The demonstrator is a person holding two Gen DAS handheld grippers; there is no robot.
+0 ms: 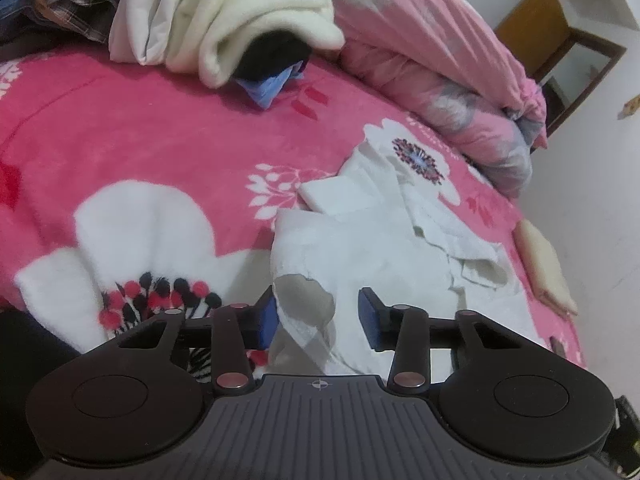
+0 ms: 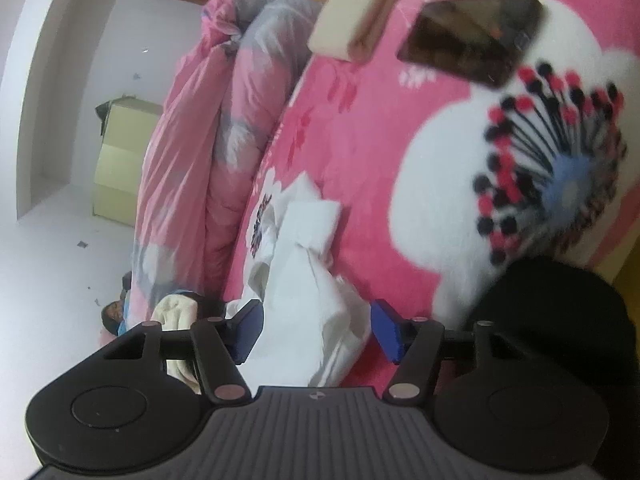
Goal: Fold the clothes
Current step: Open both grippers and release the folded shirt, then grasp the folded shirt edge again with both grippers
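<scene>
garment: a white shirt (image 1: 384, 236) lies crumpled on the pink flowered bed (image 1: 140, 132), collar end away from both cameras
left gripper (image 1: 317, 318): fingers parted, a near fold of the shirt between them, brushing the left pad only; not clamped
right gripper (image 2: 316, 330): fingers parted wider, shirt cloth (image 2: 308, 280) bunched in the gap, pads clear of it
long axis: runs straight ahead from both pairs of fingers
nearer hand: hard to call; each has cloth right at its tips
others: folded cream cloth (image 2: 356, 12) and a dark phone (image 2: 472, 36) well beyond; unfolded pile (image 1: 224, 16) at the far side
hidden: shirt's near hem under the gripper bodies, sleeves lost in the creases
</scene>
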